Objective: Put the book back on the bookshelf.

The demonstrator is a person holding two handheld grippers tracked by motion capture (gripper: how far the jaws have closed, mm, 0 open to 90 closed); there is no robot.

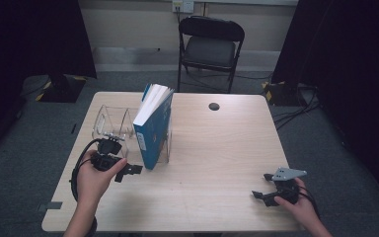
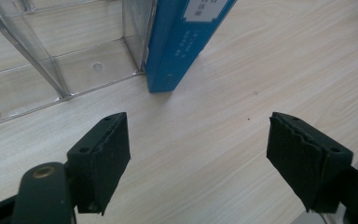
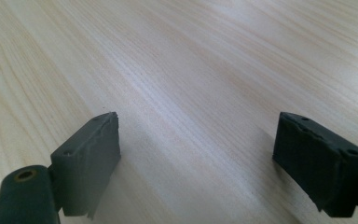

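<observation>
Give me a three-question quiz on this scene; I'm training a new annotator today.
1. True or false: the blue book lies flat on the table.
2. What does the book lean on?
3. The left gripper is: A) shut on the book, B) open with nothing between its pads, C) shut on nothing.

Key:
1. False; it stands tilted.
2. The clear plastic organiser.
3. B; the right gripper is open too.
</observation>
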